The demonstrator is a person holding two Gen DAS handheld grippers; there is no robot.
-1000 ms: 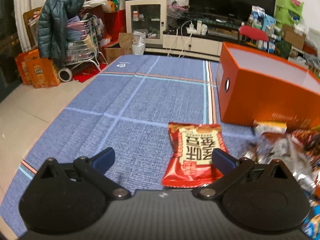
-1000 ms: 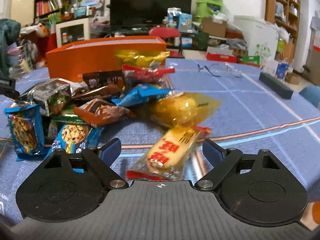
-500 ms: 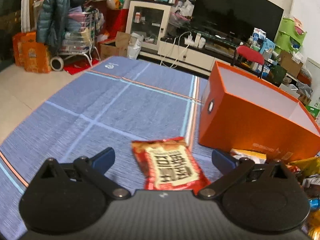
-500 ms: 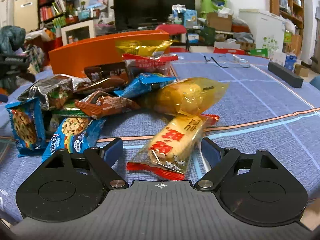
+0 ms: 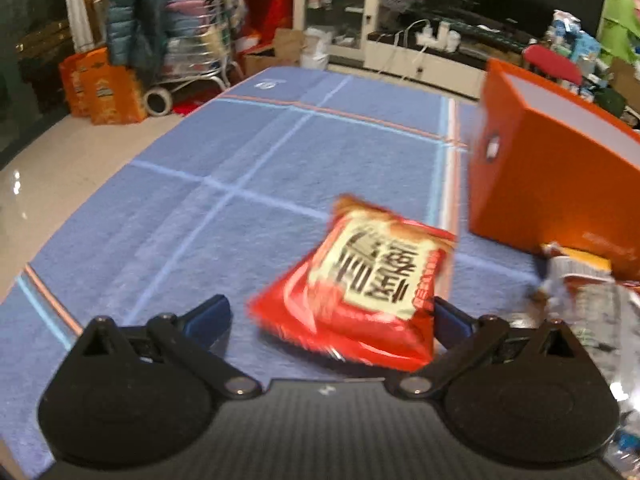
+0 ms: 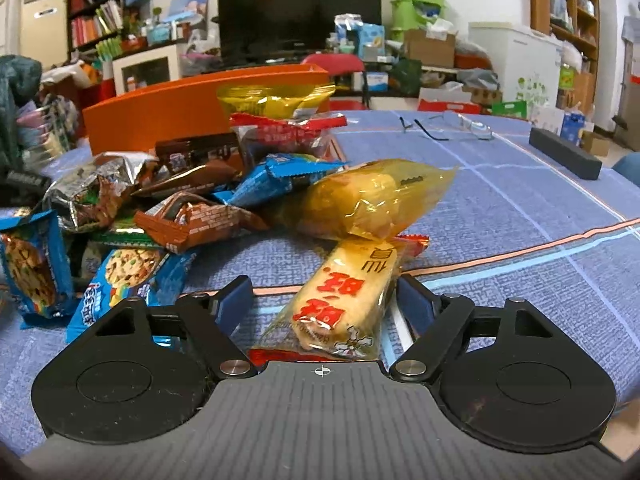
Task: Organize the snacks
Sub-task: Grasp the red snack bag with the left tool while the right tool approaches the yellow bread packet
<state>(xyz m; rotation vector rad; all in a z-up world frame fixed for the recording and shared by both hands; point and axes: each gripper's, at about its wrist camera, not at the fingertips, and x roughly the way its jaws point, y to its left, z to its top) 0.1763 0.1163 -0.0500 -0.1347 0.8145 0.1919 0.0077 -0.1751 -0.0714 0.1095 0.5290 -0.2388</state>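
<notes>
In the left wrist view a red snack packet (image 5: 360,284) with a cream label lies tilted on the blue tablecloth, between the fingers of my open left gripper (image 5: 328,316) and close to the right finger. The orange box (image 5: 556,168) stands open at the right. In the right wrist view a clear rice-cracker packet with red characters (image 6: 344,300) lies between the fingers of my open right gripper (image 6: 324,300). A yellow packet (image 6: 372,200) rests on its far end. A pile of snacks (image 6: 180,200) lies to the left, in front of the orange box (image 6: 180,112).
Glasses (image 6: 448,126) and a black bar (image 6: 564,158) lie on the cloth at the far right. More snack packets (image 5: 588,304) lie beside the box in the left wrist view. The table edge and floor (image 5: 60,168) are to the left. A cluttered room lies beyond.
The left gripper has swung and shifted, so the red packet now sits tilted near its right finger. The right gripper has moved forward around the rice-cracker packet, its fingers slightly closer together.
</notes>
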